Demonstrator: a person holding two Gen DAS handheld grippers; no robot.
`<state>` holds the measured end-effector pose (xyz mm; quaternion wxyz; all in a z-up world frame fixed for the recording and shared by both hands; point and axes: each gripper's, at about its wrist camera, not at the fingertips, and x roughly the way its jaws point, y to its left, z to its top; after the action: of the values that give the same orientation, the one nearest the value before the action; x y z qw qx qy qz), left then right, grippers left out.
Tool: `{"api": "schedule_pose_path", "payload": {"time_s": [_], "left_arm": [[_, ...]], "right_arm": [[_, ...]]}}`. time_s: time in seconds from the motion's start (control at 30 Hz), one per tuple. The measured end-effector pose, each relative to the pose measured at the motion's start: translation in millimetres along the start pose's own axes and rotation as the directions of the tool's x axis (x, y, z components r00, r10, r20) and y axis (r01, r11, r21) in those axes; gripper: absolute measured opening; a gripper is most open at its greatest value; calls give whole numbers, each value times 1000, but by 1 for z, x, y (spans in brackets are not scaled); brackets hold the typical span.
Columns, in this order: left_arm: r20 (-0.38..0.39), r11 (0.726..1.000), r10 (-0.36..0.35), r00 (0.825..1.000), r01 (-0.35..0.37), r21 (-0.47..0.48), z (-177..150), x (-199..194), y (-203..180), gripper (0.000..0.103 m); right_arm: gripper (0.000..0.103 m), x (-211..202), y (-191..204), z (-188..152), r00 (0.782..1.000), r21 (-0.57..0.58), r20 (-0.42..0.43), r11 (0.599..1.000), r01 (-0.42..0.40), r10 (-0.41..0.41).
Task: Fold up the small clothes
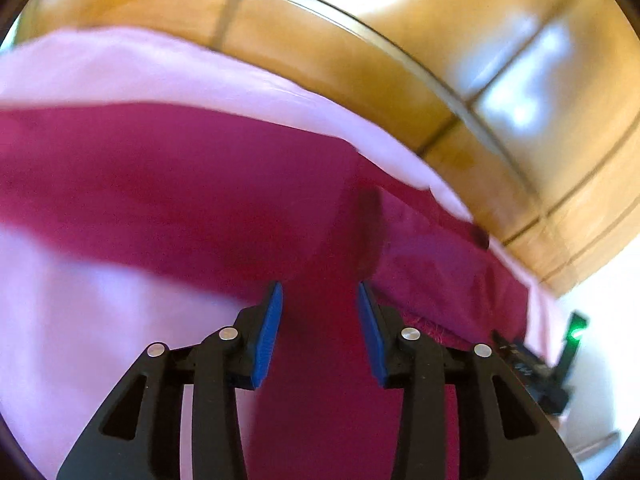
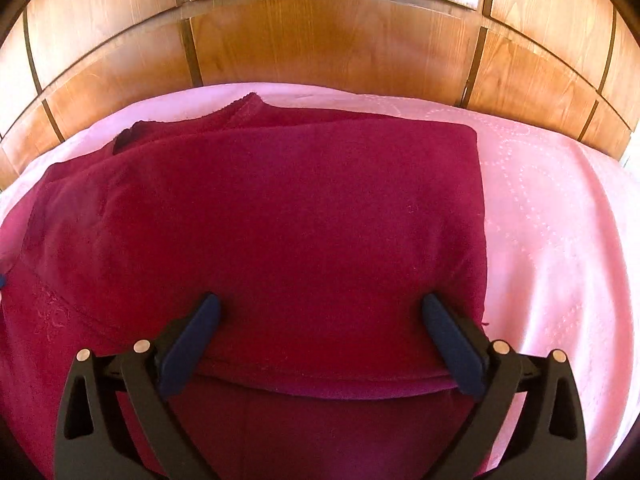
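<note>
1. Garment (image 2: 288,208): dark red, folded over itself, lying on a pink bedspread (image 2: 560,240). Right view shows it best. Upper layer has a squared far-right corner and a straight right edge, set in from the bedspread's right side. Its near hem runs across just behind the R fingers.
2. Right view only: lower layer sticks out at the far-left, w/ a ribbed edge and a dark patch near the bedspread's far edge. Faint embroidery shows on the cloth at near-left. Stitched loop pattern on the bedspread at right.
3. Left view only: same garment (image 1: 180,184) seen blurred and tilted, w/ a raised crease running up from between the fingers. Black device with a green light (image 1: 572,336) sits past the bedspread's right edge; can't tell what it is.
4. Both views: wood-panelled wall (image 2: 328,40) behind the bedspread's far edge. In left view it has bright glare.
5. Right gripper (image 2: 320,336): jaws spread wide, nothing clamped. Fingers pitched down onto the folded layer near its near-right corner; tips look to touch the cloth, one each side of the middle.
6. Left gripper (image 1: 320,328): jaws partly apart, released. Red cloth lies below the gap, but the blue pads (image 1: 266,336) don't press on it. Points down at the garment, rolled so the bedspread's far edge slants across the view.
</note>
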<state>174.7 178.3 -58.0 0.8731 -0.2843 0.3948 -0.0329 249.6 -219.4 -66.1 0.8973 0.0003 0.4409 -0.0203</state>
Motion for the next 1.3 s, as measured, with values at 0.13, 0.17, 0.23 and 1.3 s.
{"api": "schedule_pose_path", "payload": {"time_s": [0.13, 0.17, 0.23, 1.3], "left_arm": [[113, 975, 99, 989, -74, -210, 4, -60, 78, 57], [130, 964, 123, 984, -87, -253, 6, -70, 95, 57], [164, 924, 213, 963, -143, -356, 10, -97, 138, 57], [86, 986, -96, 992, 83, 146, 14, -15, -51, 21]], "right_arm": [[101, 3, 5, 0, 1000, -1, 6, 1000, 3, -3], [101, 3, 5, 0, 1000, -1, 7, 1000, 4, -4], [101, 4, 6, 0, 1000, -3, 8, 1000, 7, -7], [101, 7, 11, 1, 1000, -13, 14, 1000, 27, -27]]}}
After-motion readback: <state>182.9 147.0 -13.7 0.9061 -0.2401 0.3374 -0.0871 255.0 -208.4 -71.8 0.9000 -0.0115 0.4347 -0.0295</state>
